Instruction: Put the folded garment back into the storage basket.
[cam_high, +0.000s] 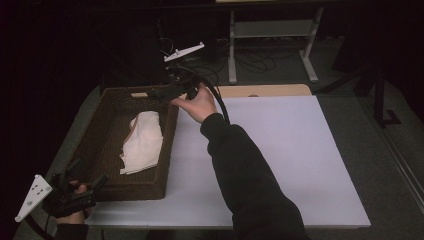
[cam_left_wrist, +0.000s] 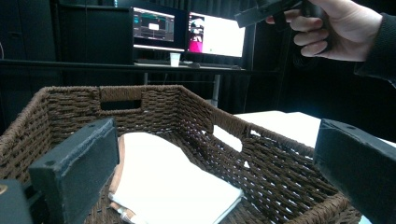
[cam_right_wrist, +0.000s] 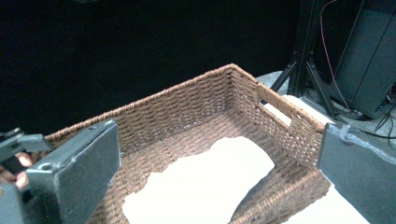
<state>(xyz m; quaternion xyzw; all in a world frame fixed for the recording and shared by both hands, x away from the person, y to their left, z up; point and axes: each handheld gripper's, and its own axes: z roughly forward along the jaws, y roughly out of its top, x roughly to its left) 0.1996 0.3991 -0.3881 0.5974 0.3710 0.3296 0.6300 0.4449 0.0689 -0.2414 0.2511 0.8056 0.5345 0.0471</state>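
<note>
Here, a white folded cloth (cam_high: 143, 142) lies flat on the floor of a brown wicker basket (cam_high: 107, 107), near the basket's right wall as the high view shows it, with a tan edge showing along one side. In the left gripper view the cloth (cam_left_wrist: 173, 184) rests loose in the basket (cam_left_wrist: 149, 105), with nothing touching it. In the right gripper view the cloth (cam_right_wrist: 205, 189) spreads over the woven bottom, below the wall with the handle slot (cam_right_wrist: 275, 109).

The right gripper (cam_high: 159, 93) hangs above the far right corner of the basket, held in the person's right hand (cam_high: 196, 104). Its two black jaws stand wide apart with nothing between them; they frame the basket (cam_right_wrist: 187, 105) from above and press on nothing.

The left gripper (cam_high: 97, 186) sits at the near left corner of the basket, just outside its rim, in the person's left hand (cam_high: 77, 200). Its jaws are likewise spread wide and hold nothing.

The basket stands at the left end of a white table (cam_high: 280, 155). Beyond it, in the left gripper view, two lit monitors (cam_left_wrist: 187, 32) and a small white cup (cam_left_wrist: 174, 59) stand on a dark desk.
</note>
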